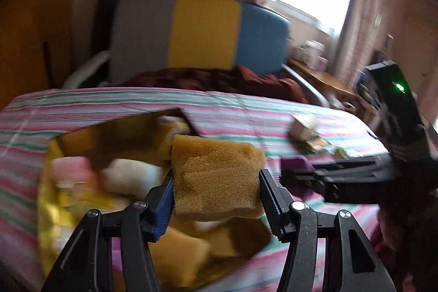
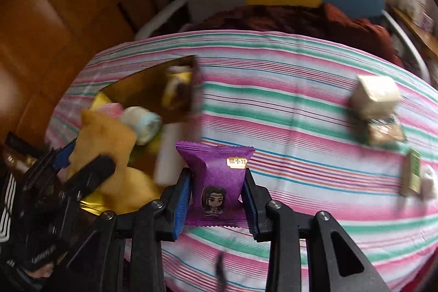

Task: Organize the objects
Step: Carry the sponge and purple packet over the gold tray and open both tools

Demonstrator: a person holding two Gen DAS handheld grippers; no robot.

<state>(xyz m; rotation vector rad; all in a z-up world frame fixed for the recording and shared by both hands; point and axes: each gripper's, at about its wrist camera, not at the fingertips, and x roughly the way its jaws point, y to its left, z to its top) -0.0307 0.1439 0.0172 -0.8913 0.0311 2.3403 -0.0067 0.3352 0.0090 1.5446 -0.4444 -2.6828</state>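
The left gripper (image 1: 216,179) clamped a sponge (image 1: 216,177) above the gold box (image 1: 131,127), centre frame. The right gripper (image 2: 217,192) pinched a purple packet (image 2: 216,179) over the bed (image 2: 301,111). Mid-carry, it seemed; next, release each over the box.

Both handheld tools are showing black plastic frames with round silver screws: the left tool (image 1: 216,182) and right tool (image 2: 217,190) are wearing ribbed blue pads
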